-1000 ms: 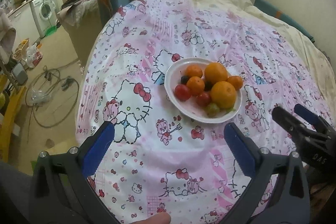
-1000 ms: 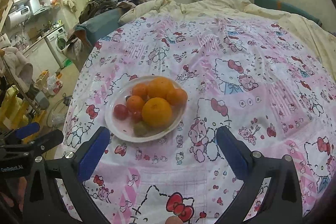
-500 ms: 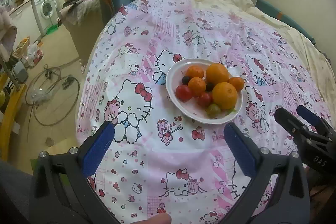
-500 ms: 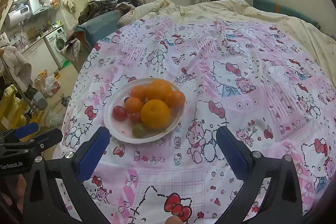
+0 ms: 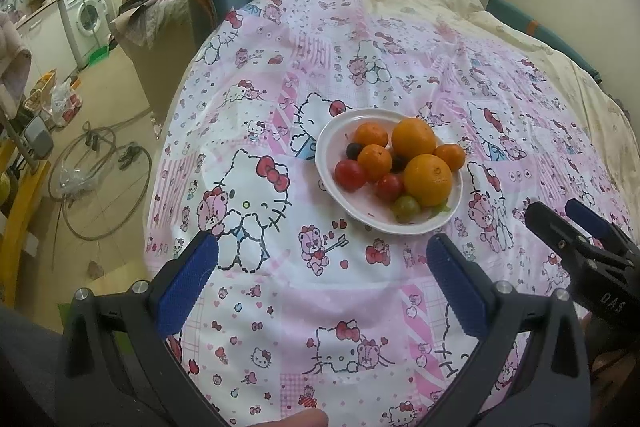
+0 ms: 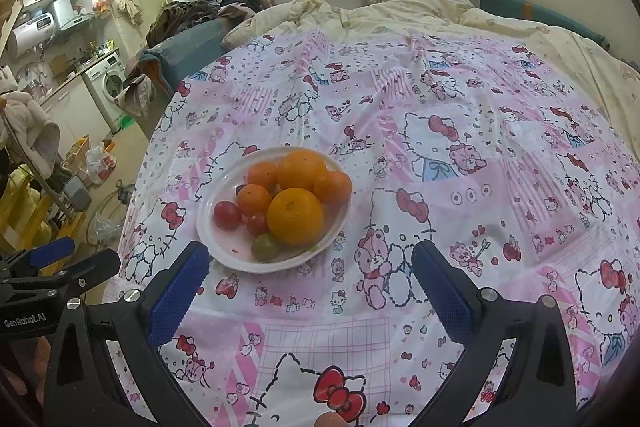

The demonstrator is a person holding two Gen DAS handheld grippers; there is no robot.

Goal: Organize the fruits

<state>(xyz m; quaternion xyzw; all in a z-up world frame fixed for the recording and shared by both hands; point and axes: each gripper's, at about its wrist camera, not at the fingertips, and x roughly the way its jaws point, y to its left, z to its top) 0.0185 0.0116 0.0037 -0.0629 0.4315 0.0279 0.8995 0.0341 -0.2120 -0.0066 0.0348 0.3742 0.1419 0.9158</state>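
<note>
Here, the fruits (image 5: pixel 400 167) are being kept piled on a white plate (image 5: pixel 326 141) resting on the pink cartoon-print sheet (image 5: pixel 280 287). The left gripper (image 5: pixel 322 255) and right gripper (image 6: pixel 310 263) are both being held wide apart and empty, just short of the plate.

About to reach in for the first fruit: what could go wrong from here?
1. The fruit is heaped on the plate; lifting the big front orange may let neighbours roll off.
2. The plate sits on soft, wrinkled bedding, so pressing down could tip it.
3. The small green fruit sits near the rim, easy to nudge out.
</note>
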